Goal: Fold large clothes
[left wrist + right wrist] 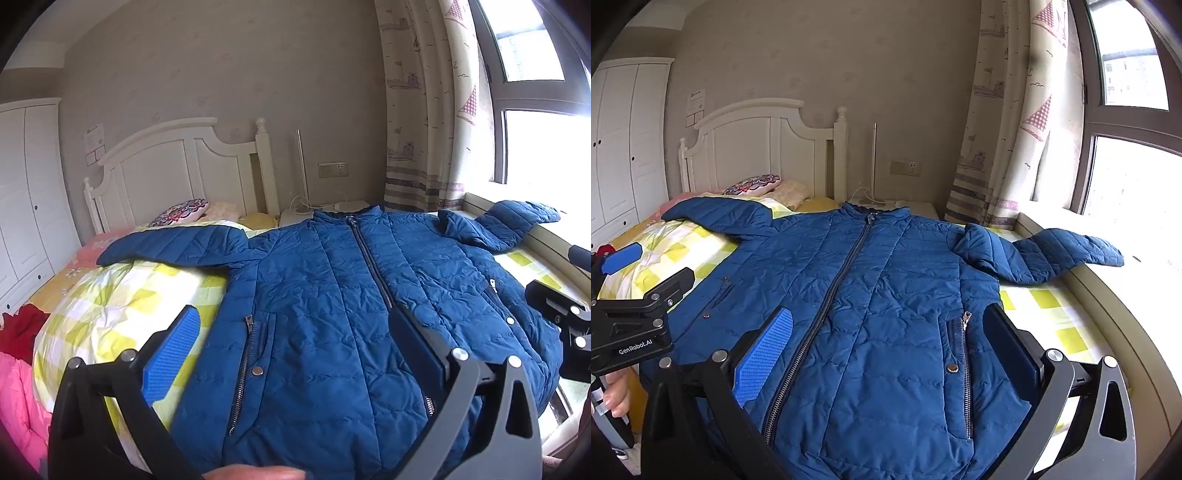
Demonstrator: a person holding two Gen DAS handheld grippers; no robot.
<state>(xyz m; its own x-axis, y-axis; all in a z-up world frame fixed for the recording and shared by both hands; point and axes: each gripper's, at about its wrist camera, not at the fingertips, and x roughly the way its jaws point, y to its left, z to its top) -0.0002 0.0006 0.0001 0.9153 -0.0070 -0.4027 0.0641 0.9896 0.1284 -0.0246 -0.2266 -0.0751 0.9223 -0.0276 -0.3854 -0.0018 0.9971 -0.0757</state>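
A blue quilted zip jacket lies flat and face up on the bed, collar toward the headboard, both sleeves spread out. It also shows in the right wrist view. Its right sleeve lies over the window sill. My left gripper is open and empty, hovering over the jacket's lower left half. My right gripper is open and empty over the lower right half. The left gripper also shows in the right wrist view.
The bed has a yellow checked cover and a white headboard with pillows. Pink and red clothes lie at the left. A window sill and curtain are right, a wardrobe left.
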